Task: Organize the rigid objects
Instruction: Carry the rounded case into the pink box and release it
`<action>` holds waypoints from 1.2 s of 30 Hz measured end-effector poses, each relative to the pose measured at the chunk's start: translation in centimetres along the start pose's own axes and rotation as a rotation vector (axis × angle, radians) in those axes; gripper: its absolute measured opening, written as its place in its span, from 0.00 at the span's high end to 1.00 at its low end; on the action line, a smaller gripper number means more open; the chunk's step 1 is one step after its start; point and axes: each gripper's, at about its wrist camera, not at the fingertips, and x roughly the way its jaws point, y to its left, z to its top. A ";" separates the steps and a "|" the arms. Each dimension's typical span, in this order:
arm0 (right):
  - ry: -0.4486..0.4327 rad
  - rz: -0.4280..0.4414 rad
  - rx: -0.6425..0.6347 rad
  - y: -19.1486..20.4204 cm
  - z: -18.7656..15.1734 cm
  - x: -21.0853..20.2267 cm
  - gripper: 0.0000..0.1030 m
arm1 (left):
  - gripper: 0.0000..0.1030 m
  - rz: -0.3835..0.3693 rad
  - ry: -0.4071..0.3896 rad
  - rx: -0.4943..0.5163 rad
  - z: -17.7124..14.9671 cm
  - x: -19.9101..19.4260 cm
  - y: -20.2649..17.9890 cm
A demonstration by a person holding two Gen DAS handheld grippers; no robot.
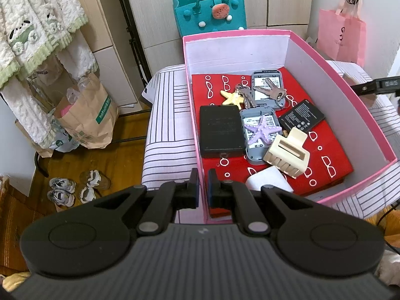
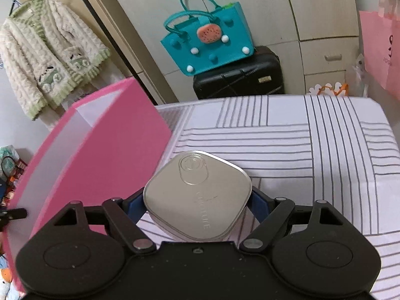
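My right tongs [image 2: 198, 203] grip the silver tin [image 2: 198, 197], corner forward, beside the pink box [image 2: 100, 150] wall; my left tongs [image 1: 203, 186] sit nearly closed, empty.

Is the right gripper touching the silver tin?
Touching. The right wrist view shows the right gripper closed on the silver tin, its blue pads pressed against both sides.
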 end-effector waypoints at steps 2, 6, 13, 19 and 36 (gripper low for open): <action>-0.020 -0.002 -0.050 1.3 0.8 -1.6 0.16 | 0.95 -0.001 -0.003 -0.006 0.0 0.0 0.0; -0.058 0.063 -0.139 5.2 3.1 -4.9 0.16 | 0.95 -0.013 -0.015 -0.028 -0.2 0.0 0.4; 0.088 0.265 -0.169 12.1 5.9 -3.9 0.16 | 0.95 -0.023 -0.017 -0.017 0.1 0.3 0.6; 0.217 0.241 -0.293 18.0 6.2 1.2 0.16 | 0.95 -0.044 -0.023 -0.018 0.2 0.5 0.9; 0.450 -0.007 -0.313 20.7 6.6 14.9 0.15 | 0.93 -0.071 -0.012 0.057 0.3 0.6 1.0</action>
